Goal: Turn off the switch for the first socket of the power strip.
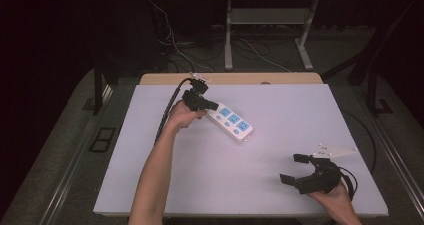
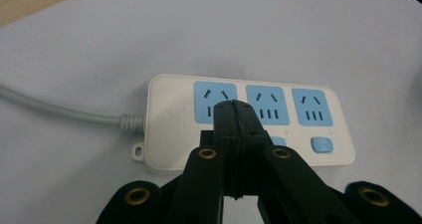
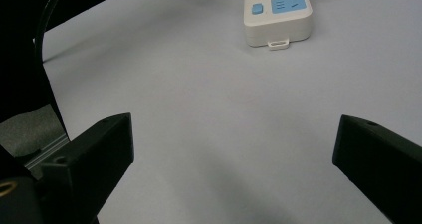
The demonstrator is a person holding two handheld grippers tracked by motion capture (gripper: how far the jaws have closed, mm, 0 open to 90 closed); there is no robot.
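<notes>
A white power strip (image 1: 231, 120) with three blue sockets lies left of centre in the high view, on a pale table (image 1: 280, 135). The left gripper (image 1: 214, 106), jaws pressed together with nothing between them, hovers over the strip's upper-left end. The right gripper (image 1: 295, 168), jaws spread wide and empty, sits at lower right.

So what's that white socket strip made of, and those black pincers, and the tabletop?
The power strip looks like smooth moulded plastic: white, faintly glossy, rounded edges, blue socket faces. The left gripper, jaws shut, seems matte black plastic, perhaps printed, with brass-coloured inserts. The table shows a flat pale matte sheet, with a wood-look edge behind; its material is unclear.
</notes>
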